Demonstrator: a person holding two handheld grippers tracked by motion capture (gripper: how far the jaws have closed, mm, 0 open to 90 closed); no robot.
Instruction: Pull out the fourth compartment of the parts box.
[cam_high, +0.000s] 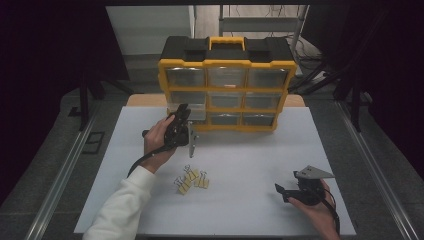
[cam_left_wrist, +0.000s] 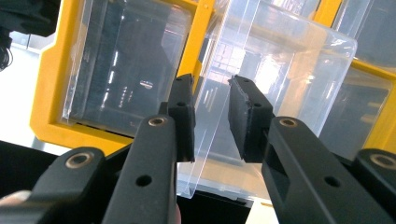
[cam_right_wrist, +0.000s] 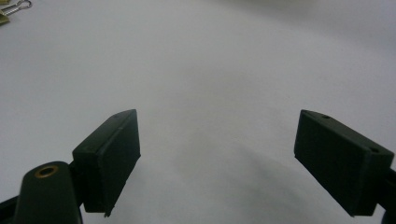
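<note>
- Left gripper (cam_high: 183, 116): at the cabinet's (cam_high: 227, 92) lower-left drawer (cam_left_wrist: 261, 93), about 11 o'clock from table centre. I see the clear drawer front between the pads (cam_left_wrist: 250, 116), slid part-way out. A sliver of gap shows at each pad, so I cannot tell whether it is clamped.
- Right gripper (cam_high: 282, 192): released, jaws wide, resting low at 4 o'clock over bare table (cam_high: 250, 155).
- Clips (cam_high: 192, 179): small yellow pile at 7 o'clock, well apart from both grippers.
- Step, as I judge it: drawing the drawer open. I'd pull straight along its slide, wrist level, so the thin plastic doesn't twist or jam.
- Edges: yellow frame (cam_left_wrist: 51, 84) sits just beside the left pad; keep off it.
- Room: open table toward 6 o'clock for the pull; the clips lie in that path.
</note>
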